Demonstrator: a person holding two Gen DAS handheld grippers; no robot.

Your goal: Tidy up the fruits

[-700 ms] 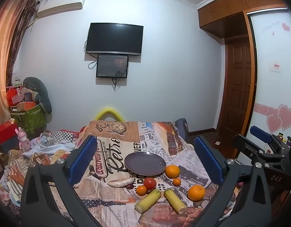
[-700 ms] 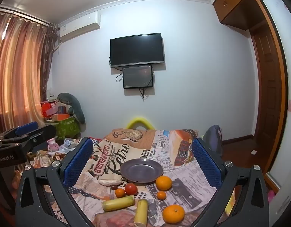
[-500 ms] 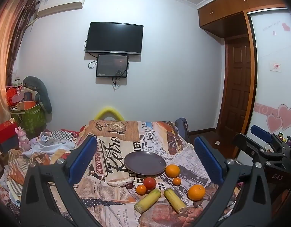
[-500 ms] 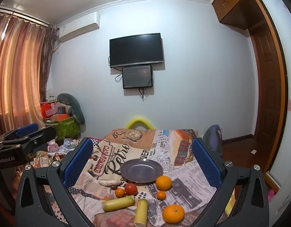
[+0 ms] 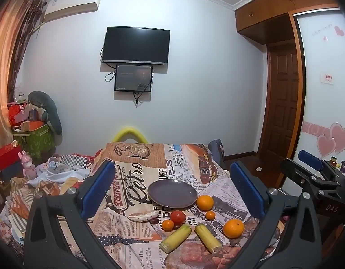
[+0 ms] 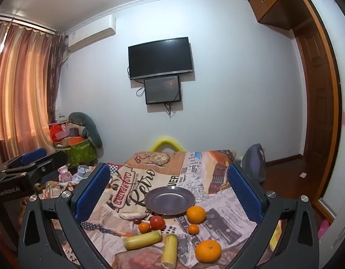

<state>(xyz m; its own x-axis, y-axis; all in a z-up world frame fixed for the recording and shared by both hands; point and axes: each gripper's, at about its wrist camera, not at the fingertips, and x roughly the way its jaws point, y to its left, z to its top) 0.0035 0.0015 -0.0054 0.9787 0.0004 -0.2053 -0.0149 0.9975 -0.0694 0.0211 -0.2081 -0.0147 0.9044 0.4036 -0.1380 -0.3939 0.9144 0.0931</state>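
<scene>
Newsprint-patterned cloth [image 5: 132, 222] draped the table, bearing a round purple plate [image 5: 172, 193], glossy oranges [image 5: 204, 202] and cylindrical corn [image 5: 175, 238]; left gripper [image 5: 172, 186] and right gripper [image 6: 169, 190] hovered with jaws spread, empty.

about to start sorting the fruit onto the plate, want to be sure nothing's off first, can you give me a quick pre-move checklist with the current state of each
1. Plate empty and free to receive fruit: ok.
2. Left claw open, nothing held: ok.
3. Right claw open, nothing held: ok.
4. Fruit in view and apart from the claws: ok. Two big oranges, two small ones and the tomato lie on the printed cloth.
5. Corn pieces lie nearest, between claws and fruit: not ok, they may block a low approach.
6. Small dark fruit beside the pale oblong item: cannot tell what either is.
</scene>
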